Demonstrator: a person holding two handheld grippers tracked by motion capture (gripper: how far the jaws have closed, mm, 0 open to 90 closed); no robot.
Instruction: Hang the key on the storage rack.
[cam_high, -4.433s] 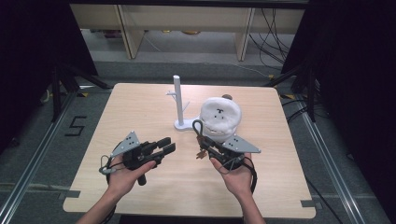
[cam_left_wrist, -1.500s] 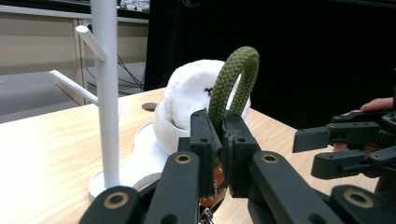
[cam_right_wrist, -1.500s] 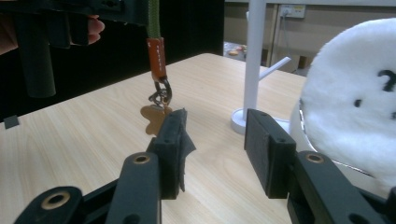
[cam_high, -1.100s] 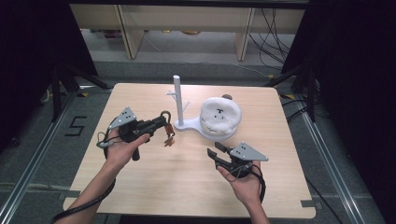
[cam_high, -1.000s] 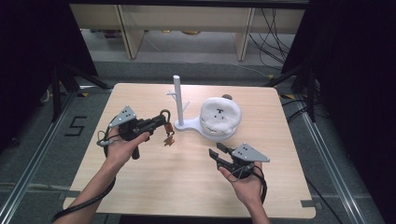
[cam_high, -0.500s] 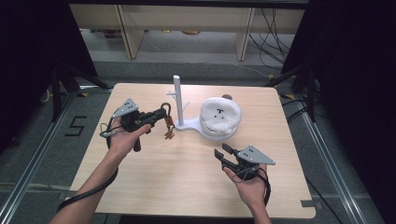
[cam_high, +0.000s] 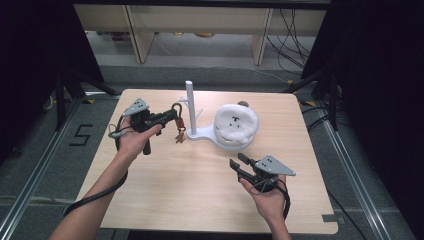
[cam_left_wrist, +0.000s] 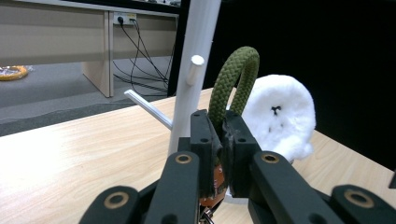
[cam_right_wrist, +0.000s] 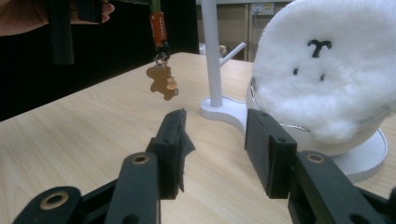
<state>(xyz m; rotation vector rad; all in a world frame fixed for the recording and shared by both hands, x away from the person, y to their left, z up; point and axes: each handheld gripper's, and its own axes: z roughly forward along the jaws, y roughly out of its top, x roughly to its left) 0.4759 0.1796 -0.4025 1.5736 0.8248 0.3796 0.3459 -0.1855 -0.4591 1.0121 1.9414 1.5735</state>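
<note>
In the high view the left gripper (cam_high: 172, 115) has its fingers closed on the green cord loop (cam_left_wrist: 233, 79) of a keychain, and the small brown charm (cam_right_wrist: 162, 82) hangs free under it, left of centre in the frame and just beside the white peg stand (cam_high: 190, 107). The step in hand seems to be hanging the loop on a peg (cam_left_wrist: 194, 70); the next move probably calls for lifting the loop over the peg tip and then letting go. The right gripper (cam_high: 239, 165) rests low on the worktop (cam_high: 165, 195) in the lower right, fingers wide apart and holding nothing, near the white plush (cam_high: 236, 124).
</note>
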